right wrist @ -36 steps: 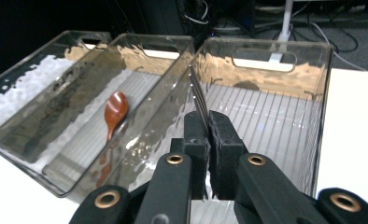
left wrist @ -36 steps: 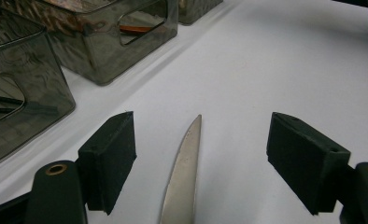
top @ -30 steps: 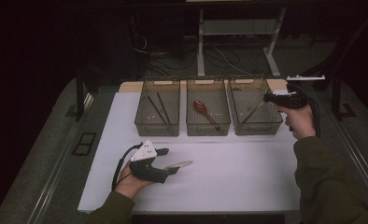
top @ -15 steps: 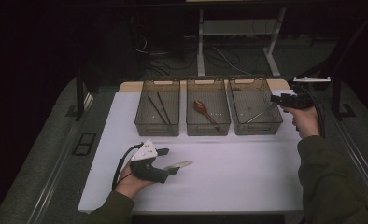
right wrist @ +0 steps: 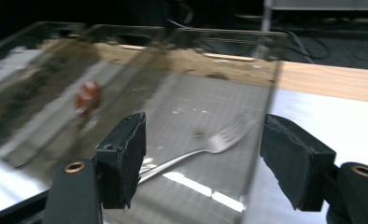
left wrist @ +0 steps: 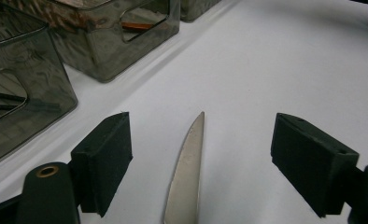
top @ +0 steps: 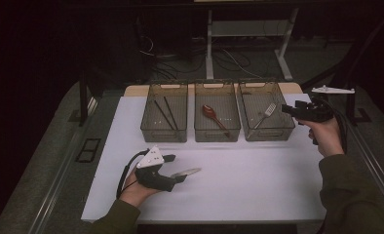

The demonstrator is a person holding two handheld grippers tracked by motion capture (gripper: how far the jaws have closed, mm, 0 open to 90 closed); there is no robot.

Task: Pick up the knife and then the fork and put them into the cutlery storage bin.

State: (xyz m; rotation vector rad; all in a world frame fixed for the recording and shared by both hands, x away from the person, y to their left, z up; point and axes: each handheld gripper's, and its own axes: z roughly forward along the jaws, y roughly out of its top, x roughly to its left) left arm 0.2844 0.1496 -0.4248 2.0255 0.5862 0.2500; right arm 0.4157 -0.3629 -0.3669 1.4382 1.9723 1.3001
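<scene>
Three bins already hold chopsticks (top: 164,113), spoon (top: 214,116) and fork (top: 264,115), right gripper (top: 288,108) fingers just spreading empty, while left gripper (top: 180,176) fingers stand spread around the knife (top: 185,172) on the tabletop (top: 258,175).

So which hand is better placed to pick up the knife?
Left. The left claw has open jaws on either side of the knife, while the right claw is open beside the bin with the fork.
</scene>
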